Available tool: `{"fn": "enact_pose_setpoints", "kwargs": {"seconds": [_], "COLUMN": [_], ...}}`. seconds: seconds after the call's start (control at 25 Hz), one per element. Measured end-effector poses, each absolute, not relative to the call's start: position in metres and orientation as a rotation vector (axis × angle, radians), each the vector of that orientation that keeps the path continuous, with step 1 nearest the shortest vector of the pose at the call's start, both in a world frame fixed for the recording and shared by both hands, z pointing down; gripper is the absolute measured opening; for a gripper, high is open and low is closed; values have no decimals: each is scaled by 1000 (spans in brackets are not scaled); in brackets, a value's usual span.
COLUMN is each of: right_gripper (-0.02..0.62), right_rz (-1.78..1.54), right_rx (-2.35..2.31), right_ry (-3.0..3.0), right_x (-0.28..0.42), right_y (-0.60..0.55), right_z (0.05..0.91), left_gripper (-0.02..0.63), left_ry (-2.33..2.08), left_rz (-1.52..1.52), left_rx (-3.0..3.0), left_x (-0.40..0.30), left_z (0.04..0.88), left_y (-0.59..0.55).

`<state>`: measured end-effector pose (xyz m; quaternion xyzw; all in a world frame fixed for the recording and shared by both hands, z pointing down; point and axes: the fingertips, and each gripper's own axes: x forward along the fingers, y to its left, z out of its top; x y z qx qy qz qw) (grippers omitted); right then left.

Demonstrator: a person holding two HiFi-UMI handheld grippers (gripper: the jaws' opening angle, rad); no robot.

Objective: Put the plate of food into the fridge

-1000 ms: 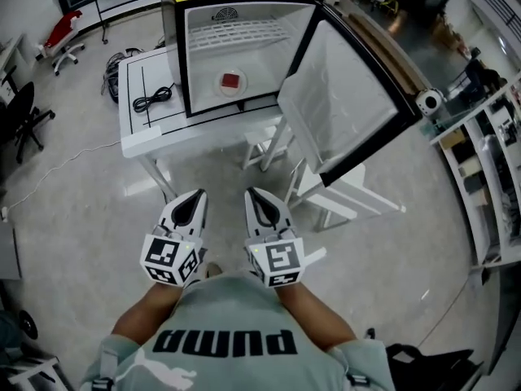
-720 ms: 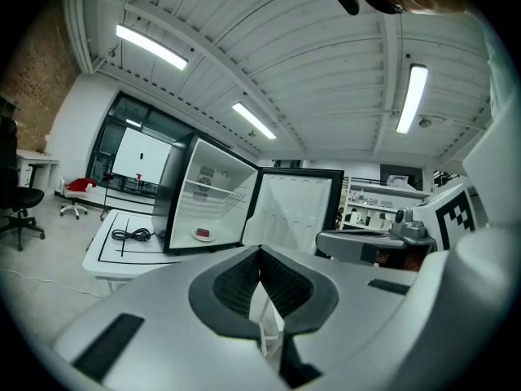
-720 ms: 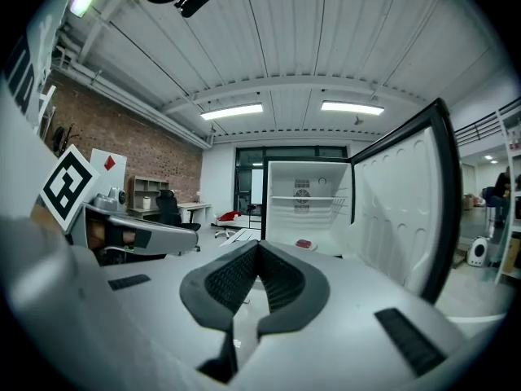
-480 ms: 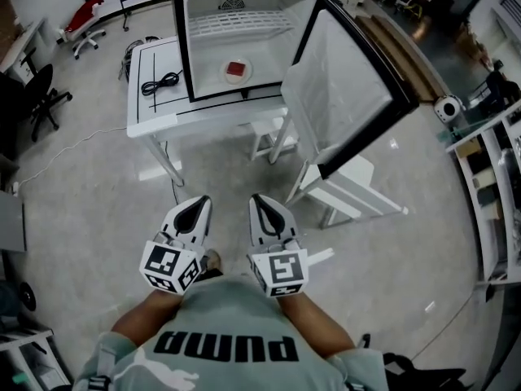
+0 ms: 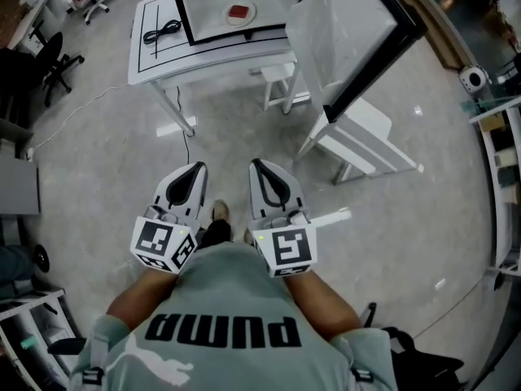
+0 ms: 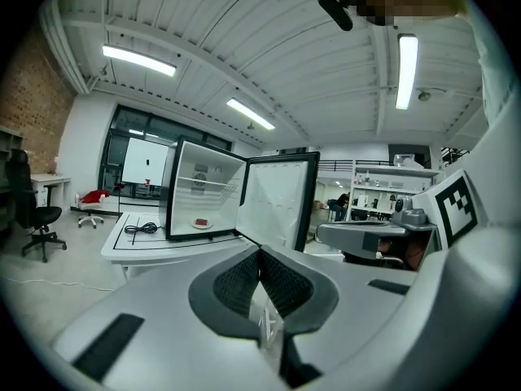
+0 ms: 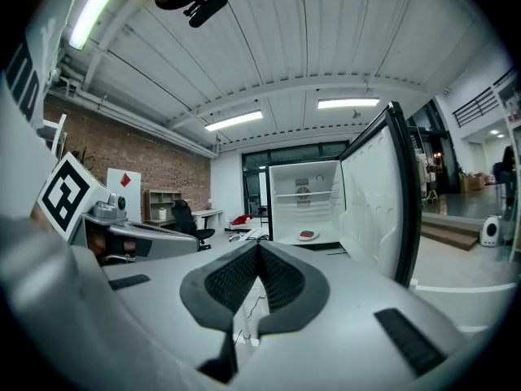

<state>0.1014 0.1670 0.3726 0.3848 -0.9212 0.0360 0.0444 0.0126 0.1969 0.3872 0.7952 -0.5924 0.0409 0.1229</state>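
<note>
Left gripper and right gripper both closed, empty. Plate inside fridge, straight ahead, well apart; open door ahead-right, nearer right gripper.

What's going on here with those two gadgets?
A person holds two grey hand-held grippers, left gripper and right gripper, both shut and empty, at a distance from the small black-framed white fridge on a white table. Its door stands open, and the white plate of red food sits inside on its floor.

glossy grey floor, brick wall, white ceiling, strip lights
</note>
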Motion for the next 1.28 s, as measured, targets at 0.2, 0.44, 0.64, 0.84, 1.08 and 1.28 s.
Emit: {"fn": "enact_pose_setpoints", "kwargs": {"seconds": [0.2,0.44,0.64,0.84,1.08,1.28], "right_gripper": [3,3,3,3,3,3], "right_rz": [128,155,143,131,125,118], "right_rx": [1128,1105,1111,1115,1130,1137], "right_ry": [-2804,-2744,-2743,-2741,-2731,-2737], "right_x": [115,129,137,137,137,132], "right_y": [190,200,194,190,185,182], "right_z": [392,415,415,415,414,411], "left_gripper": [6,6,6,6,6,6], "left_ry": [-1765,-1753,-1734,-1732,-1714,-1703], "left_rz": [130,109,106,116,113,117], "left_rx": [2285,2274,2302,2298,2317,2328], "left_x": [22,39,54,54,54,52], "left_z": [400,413,411,414,412,412], "left_y": [215,221,211,208,202,198]}}
